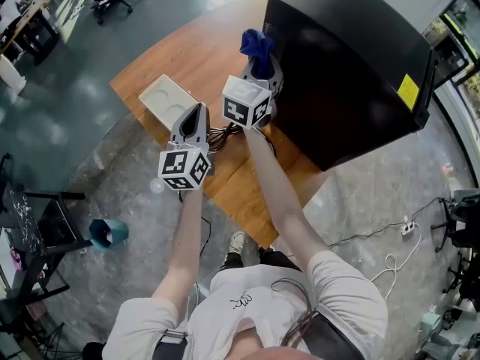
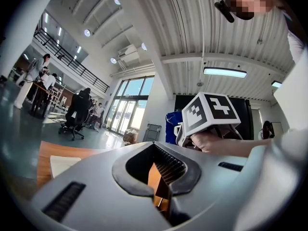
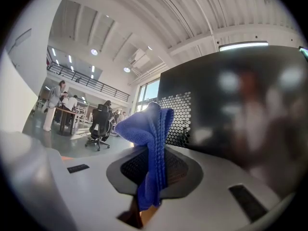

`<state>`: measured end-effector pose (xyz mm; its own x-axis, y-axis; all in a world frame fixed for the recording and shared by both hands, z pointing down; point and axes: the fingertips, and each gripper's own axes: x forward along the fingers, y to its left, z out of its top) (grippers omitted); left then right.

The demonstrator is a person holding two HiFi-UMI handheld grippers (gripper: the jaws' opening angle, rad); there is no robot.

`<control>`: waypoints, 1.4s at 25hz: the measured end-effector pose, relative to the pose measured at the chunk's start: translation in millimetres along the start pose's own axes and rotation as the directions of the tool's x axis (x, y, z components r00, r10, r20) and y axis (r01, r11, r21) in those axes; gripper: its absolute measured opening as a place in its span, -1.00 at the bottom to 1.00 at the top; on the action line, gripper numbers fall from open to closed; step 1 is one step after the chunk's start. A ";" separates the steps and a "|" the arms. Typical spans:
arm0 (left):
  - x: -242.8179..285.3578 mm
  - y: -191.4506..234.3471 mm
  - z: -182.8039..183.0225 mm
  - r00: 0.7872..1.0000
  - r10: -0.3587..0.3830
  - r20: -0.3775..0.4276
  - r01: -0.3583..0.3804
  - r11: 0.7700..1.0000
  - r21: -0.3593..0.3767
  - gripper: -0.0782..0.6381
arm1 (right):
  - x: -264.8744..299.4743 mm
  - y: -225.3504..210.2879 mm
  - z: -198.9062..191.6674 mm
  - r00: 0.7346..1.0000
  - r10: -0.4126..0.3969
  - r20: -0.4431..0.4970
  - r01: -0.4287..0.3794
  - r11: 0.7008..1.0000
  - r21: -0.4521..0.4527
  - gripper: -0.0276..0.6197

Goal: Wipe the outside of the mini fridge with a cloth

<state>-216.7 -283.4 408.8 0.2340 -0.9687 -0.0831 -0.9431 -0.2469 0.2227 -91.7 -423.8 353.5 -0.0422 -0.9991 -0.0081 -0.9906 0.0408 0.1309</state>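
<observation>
The right tongs (image 3: 151, 179) are pinching a blue cloth (image 3: 150, 129), which stands up out of them in a folded bunch with its lower end hanging down between the pads. In the head view the right tongs (image 1: 260, 64) hold the cloth (image 1: 256, 45) up at the left face of the black fridge (image 1: 352, 58), just beside it; whether the cloth touches the fridge cannot be told. The right gripper view shows the fridge (image 3: 240, 109) filling the right half of the picture, with a honeycomb grille (image 3: 180, 117) right behind the cloth. The left tongs (image 2: 161, 172) are pressed together with nothing between them, only wood showing through the narrow slot at the pads. In the head view the left tongs (image 1: 196, 113) point out over the near part of the wooden table (image 1: 195, 58), next to a white tray (image 1: 166, 98) that lies flat on it, and above a tangle of dark cables (image 1: 225, 135). The fridge stands on the table's right end, with a yellow sticker (image 1: 408, 91) on its top near the right edge. From the left gripper view, the right gripper's marker cube (image 2: 209, 112) shows above the hand (image 2: 211, 141) that holds it, in front of the fridge (image 2: 250, 117).
</observation>
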 end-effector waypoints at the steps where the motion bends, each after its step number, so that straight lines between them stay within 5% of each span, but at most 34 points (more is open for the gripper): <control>1: -0.2 -2.1 0.4 1.000 -0.002 0.001 0.002 1.000 0.000 -0.77 | -2.6 -3.4 -0.1 1.000 -0.005 -0.001 0.005 1.000 0.005 -0.70; 35: -13.9 -160.4 -13.3 0.973 -0.229 -0.005 0.229 0.973 -0.013 -0.77 | -186.9 -214.5 -15.2 0.972 -0.237 0.008 0.237 0.971 0.033 -0.70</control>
<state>-65.5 -230.7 387.1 0.4449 -0.8864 -0.1275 -0.8613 -0.4625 0.2105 130.6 -245.9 342.0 0.1927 -0.9802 -0.0464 -0.9762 -0.1963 0.0924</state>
